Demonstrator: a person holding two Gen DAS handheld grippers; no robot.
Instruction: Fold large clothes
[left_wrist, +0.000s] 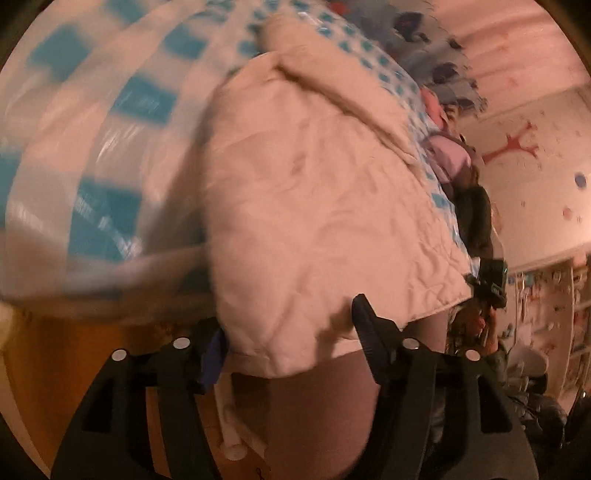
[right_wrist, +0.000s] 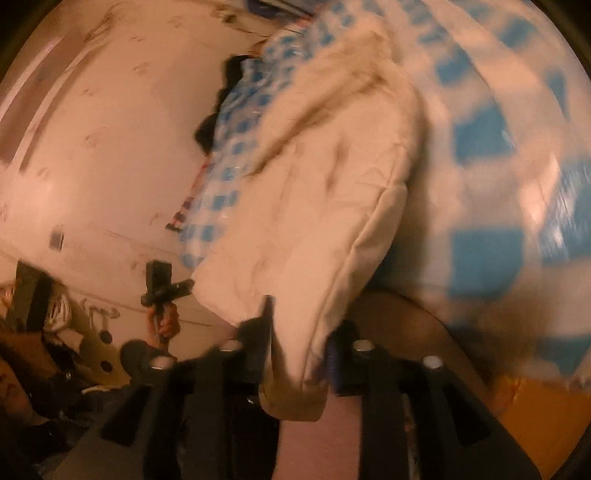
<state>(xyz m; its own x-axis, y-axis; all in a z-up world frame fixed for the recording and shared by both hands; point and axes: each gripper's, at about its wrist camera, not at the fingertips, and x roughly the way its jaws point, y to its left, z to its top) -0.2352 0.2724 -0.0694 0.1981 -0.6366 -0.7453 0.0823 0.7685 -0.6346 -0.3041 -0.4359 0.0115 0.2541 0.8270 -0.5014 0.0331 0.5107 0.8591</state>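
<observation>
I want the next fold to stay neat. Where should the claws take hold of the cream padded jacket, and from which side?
Probably at the hem of the cream padded jacket, one claw per corner, coming from the near table edge. The hem overhangs the blue checked cloth there, so fingers can slip over and under it. The left claw and right claw already straddle it.

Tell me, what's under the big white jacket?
The white jacket lies on a blue-and-white checked cloth, which shows all around it. Whatever is beneath the jacket's middle is covered, so I can't see it.
</observation>
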